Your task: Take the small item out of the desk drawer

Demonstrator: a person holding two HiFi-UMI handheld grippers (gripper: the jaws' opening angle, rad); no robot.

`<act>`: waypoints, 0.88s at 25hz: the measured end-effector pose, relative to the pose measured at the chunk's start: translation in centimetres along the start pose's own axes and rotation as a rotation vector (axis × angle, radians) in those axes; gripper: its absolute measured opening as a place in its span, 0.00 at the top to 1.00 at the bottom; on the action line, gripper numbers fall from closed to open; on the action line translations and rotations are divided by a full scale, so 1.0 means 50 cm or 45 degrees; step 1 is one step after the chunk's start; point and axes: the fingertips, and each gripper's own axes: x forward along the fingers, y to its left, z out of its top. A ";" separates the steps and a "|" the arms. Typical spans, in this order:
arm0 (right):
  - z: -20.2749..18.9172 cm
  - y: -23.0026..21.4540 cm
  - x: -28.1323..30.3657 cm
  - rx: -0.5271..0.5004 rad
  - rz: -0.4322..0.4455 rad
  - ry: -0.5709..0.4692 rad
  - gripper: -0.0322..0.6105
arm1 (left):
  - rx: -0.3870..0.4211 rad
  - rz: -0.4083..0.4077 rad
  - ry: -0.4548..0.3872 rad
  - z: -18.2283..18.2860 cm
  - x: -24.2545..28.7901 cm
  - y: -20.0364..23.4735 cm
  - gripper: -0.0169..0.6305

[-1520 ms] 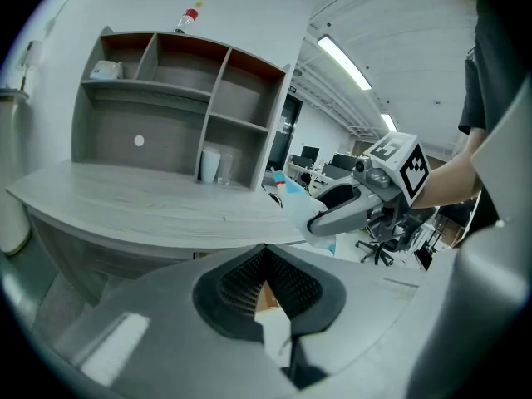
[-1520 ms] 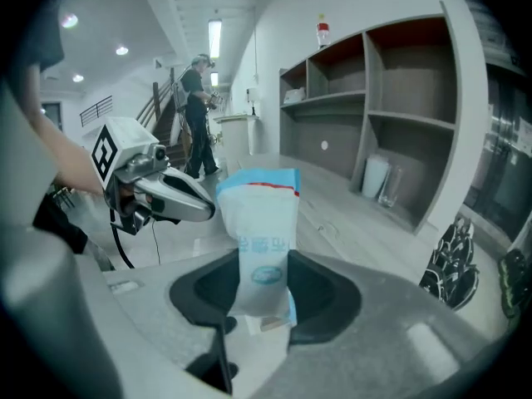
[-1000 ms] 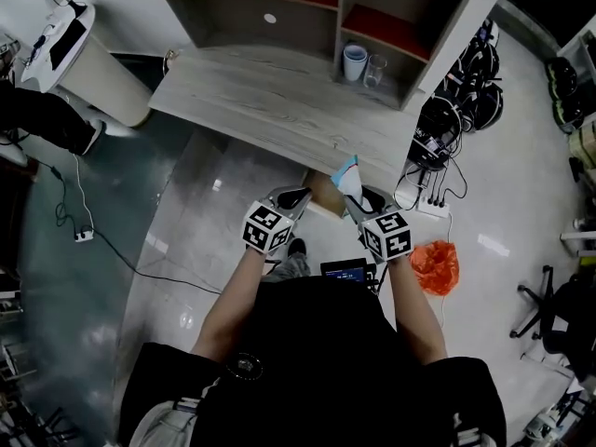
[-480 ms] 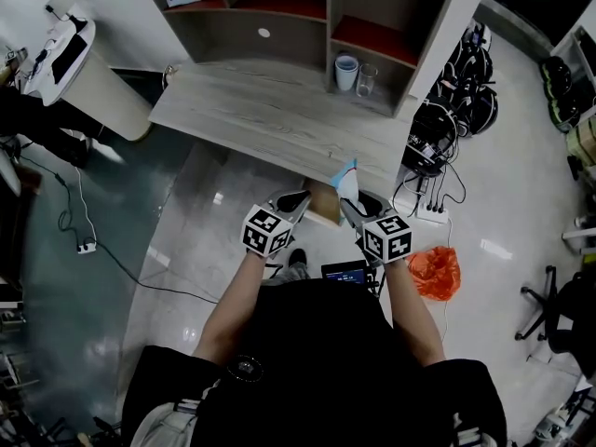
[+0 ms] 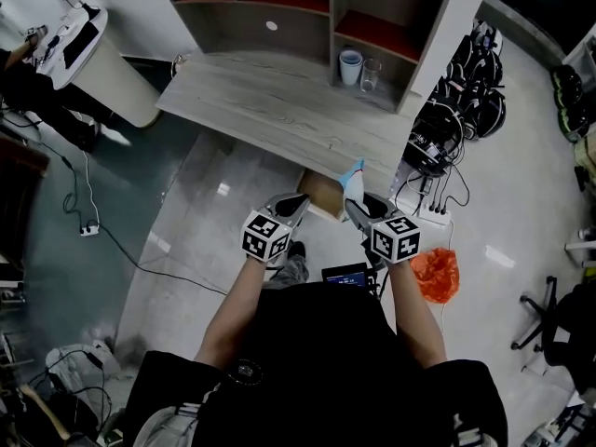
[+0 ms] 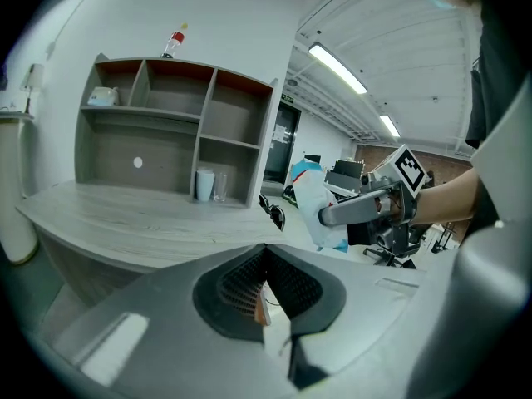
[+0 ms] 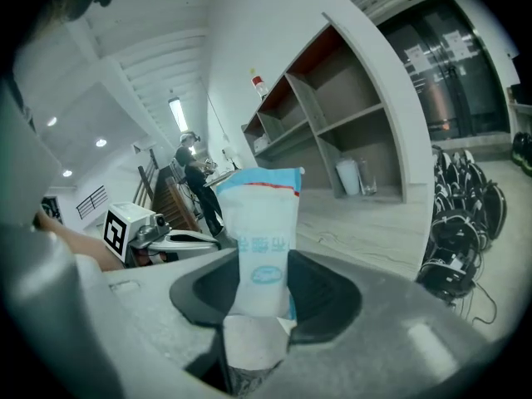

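Note:
A white packet with blue edges stands upright in my right gripper, which is shut on its lower part. The right gripper view shows the packet rising between the jaws of that gripper. It hangs just in front of the desk's front edge, above the open brown drawer. My left gripper is level with it at the drawer's left, jaws together and holding nothing. From the left gripper I see the packet and the right gripper beside it.
The grey wooden desk carries a shelf unit holding a cup and a glass. An orange bag, a power strip and black gear lie on the floor at right. A person stands at the far left.
The right gripper and the packet have shifted slightly right and toward the desk edge. The left gripper has hardly moved. The head view has swung a little.

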 end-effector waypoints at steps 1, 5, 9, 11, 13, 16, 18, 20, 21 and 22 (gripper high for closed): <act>-0.004 0.000 -0.005 0.005 0.011 0.002 0.70 | -0.014 0.010 -0.004 -0.004 -0.004 -0.007 0.97; -0.025 0.001 -0.024 0.025 0.062 0.011 0.70 | -0.073 0.051 -0.023 -0.028 -0.023 -0.036 0.97; -0.052 0.000 -0.040 0.054 0.089 0.031 0.70 | -0.142 0.072 -0.043 -0.055 -0.047 -0.066 0.94; -0.060 0.005 -0.043 0.061 0.096 0.034 0.70 | -0.160 0.095 -0.054 -0.063 -0.062 -0.067 0.93; -0.065 0.011 -0.048 0.063 0.102 0.034 0.70 | -0.164 0.111 -0.059 -0.067 -0.074 -0.067 0.93; -0.070 0.021 -0.058 0.065 0.098 0.025 0.70 | -0.154 0.109 -0.062 -0.068 -0.088 -0.071 0.93; -0.066 0.026 -0.062 0.065 0.091 0.007 0.70 | -0.147 0.100 -0.079 -0.057 -0.095 -0.071 0.93; -0.064 0.030 -0.068 0.066 0.080 -0.007 0.70 | -0.163 0.066 -0.125 -0.040 -0.102 -0.080 0.96; -0.066 0.033 -0.073 0.067 0.073 -0.012 0.70 | -0.175 0.042 -0.152 -0.032 -0.107 -0.088 0.97; -0.068 0.037 -0.077 0.069 0.064 -0.016 0.70 | -0.182 0.020 -0.175 -0.026 -0.114 -0.096 0.97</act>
